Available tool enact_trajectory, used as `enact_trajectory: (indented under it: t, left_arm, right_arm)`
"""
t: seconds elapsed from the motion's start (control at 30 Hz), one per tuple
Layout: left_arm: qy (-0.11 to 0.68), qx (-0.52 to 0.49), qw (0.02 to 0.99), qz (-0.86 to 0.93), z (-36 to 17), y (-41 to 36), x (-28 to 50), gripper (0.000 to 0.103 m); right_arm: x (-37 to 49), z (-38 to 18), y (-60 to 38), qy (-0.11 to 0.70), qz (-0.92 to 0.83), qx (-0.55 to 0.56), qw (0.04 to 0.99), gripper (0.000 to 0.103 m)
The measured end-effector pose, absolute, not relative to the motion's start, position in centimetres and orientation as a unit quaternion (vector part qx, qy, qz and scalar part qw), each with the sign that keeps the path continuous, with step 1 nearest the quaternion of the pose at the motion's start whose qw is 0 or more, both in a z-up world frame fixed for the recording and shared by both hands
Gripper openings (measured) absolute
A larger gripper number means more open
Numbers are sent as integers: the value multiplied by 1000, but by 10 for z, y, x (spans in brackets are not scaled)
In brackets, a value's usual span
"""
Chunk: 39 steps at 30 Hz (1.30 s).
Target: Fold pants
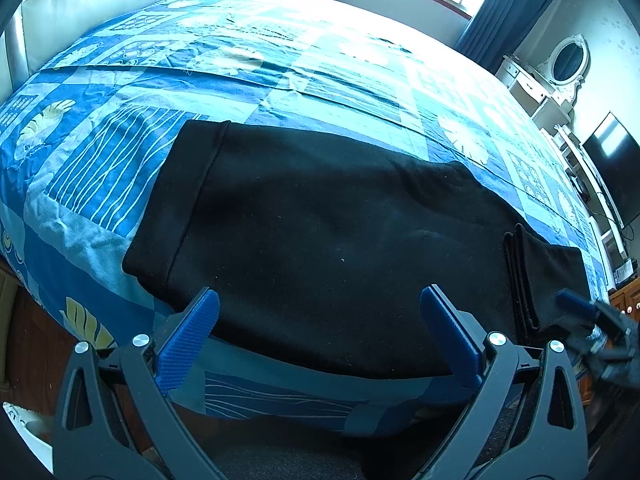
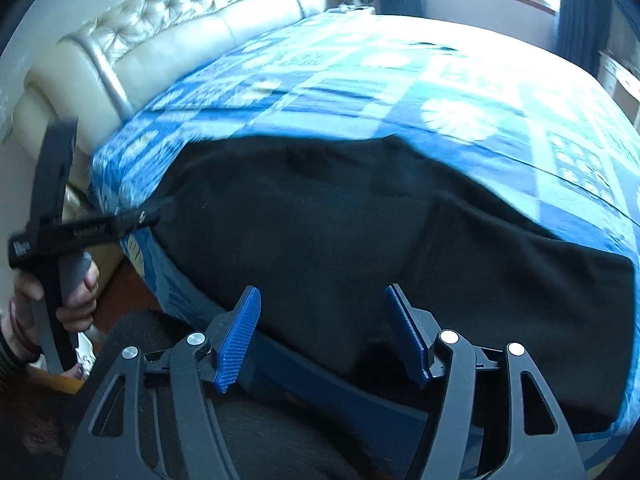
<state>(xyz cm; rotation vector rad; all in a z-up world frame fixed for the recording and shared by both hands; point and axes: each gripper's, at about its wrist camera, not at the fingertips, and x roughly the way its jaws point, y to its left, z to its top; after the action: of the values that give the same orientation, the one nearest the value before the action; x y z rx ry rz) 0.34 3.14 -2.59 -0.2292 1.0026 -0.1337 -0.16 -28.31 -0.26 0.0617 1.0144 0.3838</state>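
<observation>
Pants, black and folded, lie flat along the near edge of the bed. I see my left hand-held gripper open above them, and my right hand-held gripper open too, holding nothing.

Matt black cloth pants lie on a printed cotton-like bedspread.

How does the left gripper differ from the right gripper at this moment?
The left gripper stands wider open than the right gripper. The left view is sharp, the right view blurred. Both are open and empty, with blue pads, above the near edge of the black pants on the bed.
</observation>
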Motion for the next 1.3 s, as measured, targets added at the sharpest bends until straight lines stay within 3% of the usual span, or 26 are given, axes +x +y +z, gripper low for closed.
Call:
enact_trajectory:
  t: [0.27, 0.47, 0.5, 0.53, 0.6, 0.63, 0.8, 1.1, 1.3]
  left_arm:
    - [484, -113, 865, -67, -28, 30, 4, 100]
    - [490, -110, 862, -69, -31, 26, 5, 101]
    - [491, -110, 861, -68, -32, 26, 5, 101]
    - [493, -110, 860, -68, -33, 26, 5, 101]
    - [495, -115, 858, -66, -34, 28, 6, 100]
    - [497, -118, 857, -66, -35, 29, 6, 100]
    - [503, -119, 853, -68, -39, 29, 8, 100]
    - [499, -122, 856, -68, -36, 32, 6, 100]
    - [497, -115, 857, -72, -34, 27, 5, 100]
  right_arm:
    - [14, 12, -483, 421, 33, 198, 885, 70]
    - [32, -64, -577, 447, 7, 386, 807, 70]
    - [34, -80, -583, 447, 18, 422, 788, 64]
    - [36, -88, -585, 446, 27, 440, 779, 51]
    - [39, -106, -587, 449, 38, 464, 763, 33]
    - [39, -111, -586, 452, 35, 463, 761, 30]
    - [36, -117, -588, 442, 50, 485, 753, 30]
    - [-30, -110, -587, 418, 86, 526, 736, 46]
    - [-65, -119, -577, 425, 99, 532, 725, 47]
